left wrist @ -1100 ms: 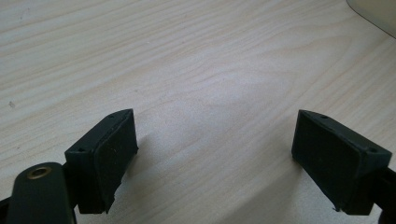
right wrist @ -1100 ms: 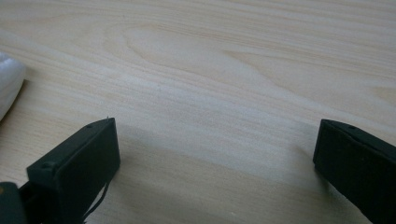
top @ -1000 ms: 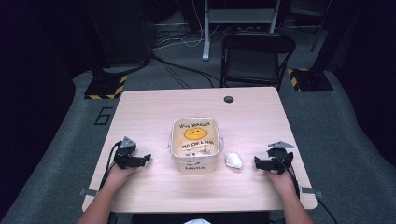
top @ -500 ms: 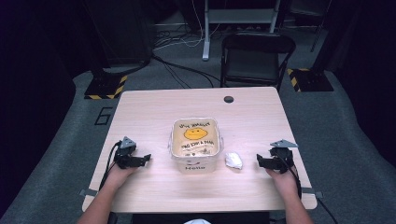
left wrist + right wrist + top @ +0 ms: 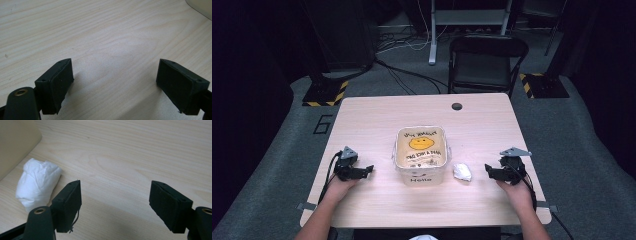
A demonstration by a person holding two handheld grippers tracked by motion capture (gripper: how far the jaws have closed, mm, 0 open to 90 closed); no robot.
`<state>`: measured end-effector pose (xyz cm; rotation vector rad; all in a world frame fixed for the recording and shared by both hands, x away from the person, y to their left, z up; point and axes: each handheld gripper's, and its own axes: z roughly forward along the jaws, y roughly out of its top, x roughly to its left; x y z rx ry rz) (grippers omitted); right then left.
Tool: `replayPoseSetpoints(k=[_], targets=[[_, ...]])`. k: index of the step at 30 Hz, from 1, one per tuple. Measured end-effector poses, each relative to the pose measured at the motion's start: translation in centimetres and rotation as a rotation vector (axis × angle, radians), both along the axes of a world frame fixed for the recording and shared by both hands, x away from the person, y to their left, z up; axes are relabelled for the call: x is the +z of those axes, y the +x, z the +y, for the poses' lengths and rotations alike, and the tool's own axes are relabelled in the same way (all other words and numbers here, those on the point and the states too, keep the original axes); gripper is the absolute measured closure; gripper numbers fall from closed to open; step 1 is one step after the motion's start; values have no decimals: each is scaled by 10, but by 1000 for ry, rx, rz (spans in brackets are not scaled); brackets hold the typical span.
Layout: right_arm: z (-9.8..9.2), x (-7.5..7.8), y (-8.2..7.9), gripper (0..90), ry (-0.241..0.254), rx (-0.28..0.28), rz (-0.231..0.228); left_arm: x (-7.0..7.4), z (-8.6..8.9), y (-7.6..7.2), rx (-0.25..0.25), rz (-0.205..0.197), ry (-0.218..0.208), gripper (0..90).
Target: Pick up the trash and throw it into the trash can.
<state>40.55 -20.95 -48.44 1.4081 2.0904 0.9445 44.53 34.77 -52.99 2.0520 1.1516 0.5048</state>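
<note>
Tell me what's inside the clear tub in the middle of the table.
The clear tub holds a printed sheet with a yellow smiley face and dark lettering, plus a small pale crumpled bit near its front. Whatever lies beneath the sheet is covered.

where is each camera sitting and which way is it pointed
High view: above the person's side, facing forward and down on the table; both forearms enter at the bottom, left gripper, right gripper.
Left gripper view: rides that gripper, looking along its two black jaws, wide apart, at bare wood.
Right gripper view: rides that gripper; its jaws, just closing with nothing between them, face the white wad.
Shared: the wad beside the container appears in the high and right gripper views.
</note>
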Motion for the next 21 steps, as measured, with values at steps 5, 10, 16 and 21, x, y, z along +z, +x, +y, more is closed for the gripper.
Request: replayPoseSetpoints(k=[5,10,16,21], targets=[[1,12,-1,254,36,19,-11,0,0,0,0,0,0,141],[5,22,-2,257,46,45,-30,0,0,0,2,2,-2,141],[12,29,-3,257,51,71,-39,0,0,0,1,-1,0,141],[21,31,-4,261,67,103,-36,0,0,0,3,1,-3,141]])
